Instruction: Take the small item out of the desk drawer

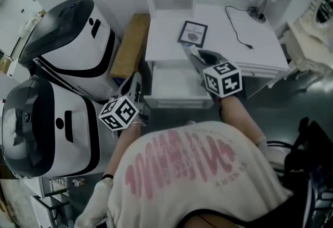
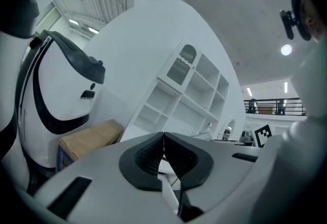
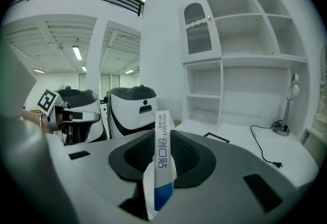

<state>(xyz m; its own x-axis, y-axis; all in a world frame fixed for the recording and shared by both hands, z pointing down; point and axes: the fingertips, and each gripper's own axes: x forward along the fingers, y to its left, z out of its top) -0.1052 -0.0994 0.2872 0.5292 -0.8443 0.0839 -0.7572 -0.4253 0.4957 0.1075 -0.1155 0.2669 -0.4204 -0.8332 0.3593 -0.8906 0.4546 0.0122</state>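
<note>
- Head view: the right claw (image 1: 201, 58) is seen raised just beyond the far edge of the open drawer (image 1: 177, 101), over the white bench (image 1: 260, 50). The left claw (image 1: 135, 84) is held at the drawer's left corner. The task's item is too small to be made out here.
- Left gripper view: the left claw (image 2: 163, 141) is shown pressed together, with nothing between its pads. If it were swung inward, the drawer could be knocked.
- Right gripper view: the right claw (image 3: 161, 136) is clamped narrowly on a slim white box (image 3: 159, 166) with a blue end, which is out of the drawer. The box is gripped by its thin faces. Its long axis is stood nearly upright in the view, with the printed end pointed up past the claw tips and the blue end down toward the camera. Part of the box is left outside the pads, so it is judged that it could pivot or slip if the claw were tilted sharply or bumped against the bench above the drawer.
</note>
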